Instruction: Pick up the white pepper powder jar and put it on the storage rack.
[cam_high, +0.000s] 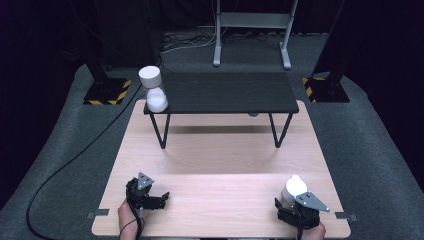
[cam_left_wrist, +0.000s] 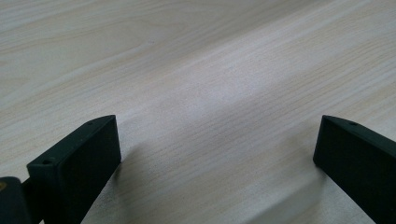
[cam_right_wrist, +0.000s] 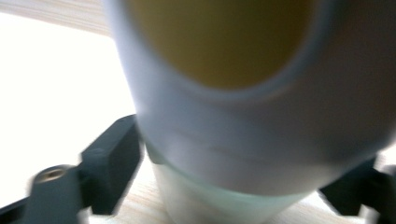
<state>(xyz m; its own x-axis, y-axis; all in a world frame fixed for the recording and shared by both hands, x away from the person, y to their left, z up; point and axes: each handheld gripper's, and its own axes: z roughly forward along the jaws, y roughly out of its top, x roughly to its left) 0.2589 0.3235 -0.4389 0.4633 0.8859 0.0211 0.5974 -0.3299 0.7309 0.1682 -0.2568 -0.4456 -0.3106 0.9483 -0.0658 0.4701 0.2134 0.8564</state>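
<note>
**White cup pinched at the near right of the tabletop**

We see the cup (cam_high: 293, 188) standing near the front right corner of the tabletop (cam_high: 220, 165), with the right claw (cam_high: 290, 205) around its lower part. In the right gripper view the cup (cam_right_wrist: 243, 140) sits between the two black jaws, which are pressed against its sides; the picture is blurred, so we cannot tell more about the rim. The cup is close to both the right edge and the near edge of the tabletop.

The left claw (cam_high: 156, 199) rests near the front left, just above the wood, with its jaws spread wide and nothing between them; the left gripper view shows bare wood between them (cam_left_wrist: 215, 154).

Between the two claws the wood lies open, and so does the whole middle strip up to the black shelf (cam_high: 225, 92) that stands on thin legs across the far half. On the shelf's left end, right at its corner, two white cups (cam_high: 153, 90) are stacked, the upper one upright on the lower one.
</note>
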